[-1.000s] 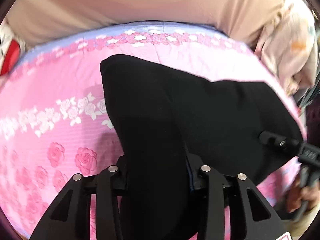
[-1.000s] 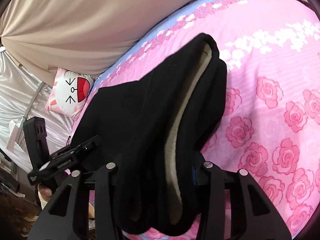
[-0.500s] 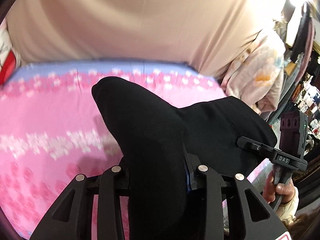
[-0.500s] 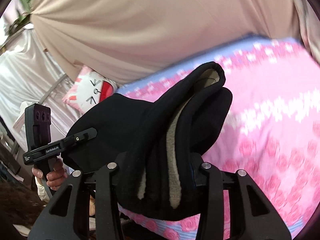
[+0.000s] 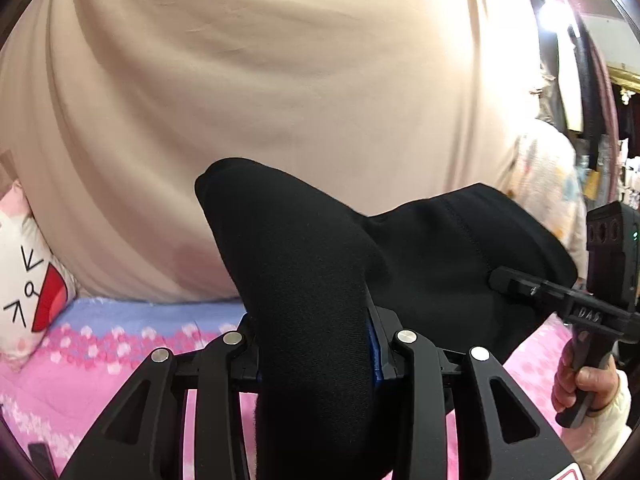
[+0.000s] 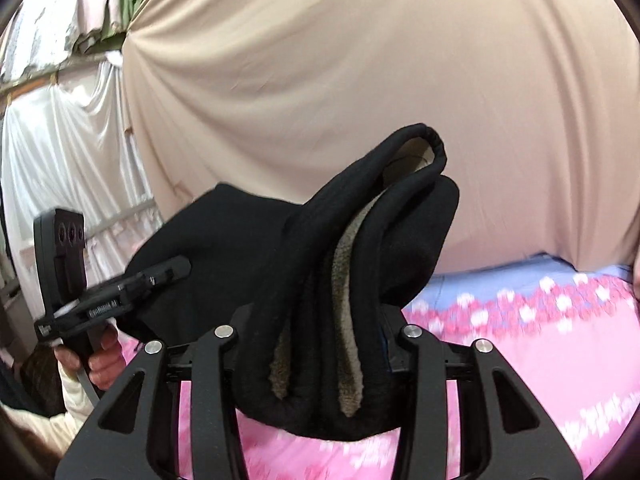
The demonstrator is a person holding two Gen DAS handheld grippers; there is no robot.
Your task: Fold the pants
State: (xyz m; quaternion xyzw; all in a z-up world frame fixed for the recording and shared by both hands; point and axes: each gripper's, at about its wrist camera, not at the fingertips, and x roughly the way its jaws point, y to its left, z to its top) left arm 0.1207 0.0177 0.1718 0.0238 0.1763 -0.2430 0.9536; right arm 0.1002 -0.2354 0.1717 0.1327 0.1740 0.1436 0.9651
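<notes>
The black pants [image 5: 304, 280] with a tan fleece lining [image 6: 348, 264] hang in the air above the pink bed, held by both grippers. My left gripper [image 5: 316, 344] is shut on a bunched edge of the pants. My right gripper [image 6: 316, 340] is shut on another bunched edge, with the lining showing. The right gripper also shows in the left wrist view [image 5: 520, 286] at the far right, clamped on the cloth. The left gripper shows in the right wrist view [image 6: 168, 272] at the left. The fabric hides the fingertips.
A pink rose-print bedspread [image 6: 520, 360] with a blue border lies below. A beige curtain [image 5: 280, 80] hangs behind the bed. A white cat-face pillow [image 5: 28, 280] sits at the bed's left end. Hanging clothes [image 5: 592, 80] are at the right.
Both grippers have lifted the pants up off the bed. The views have tilted upward, so the curtain fills most of each frame and less of the bed shows.
</notes>
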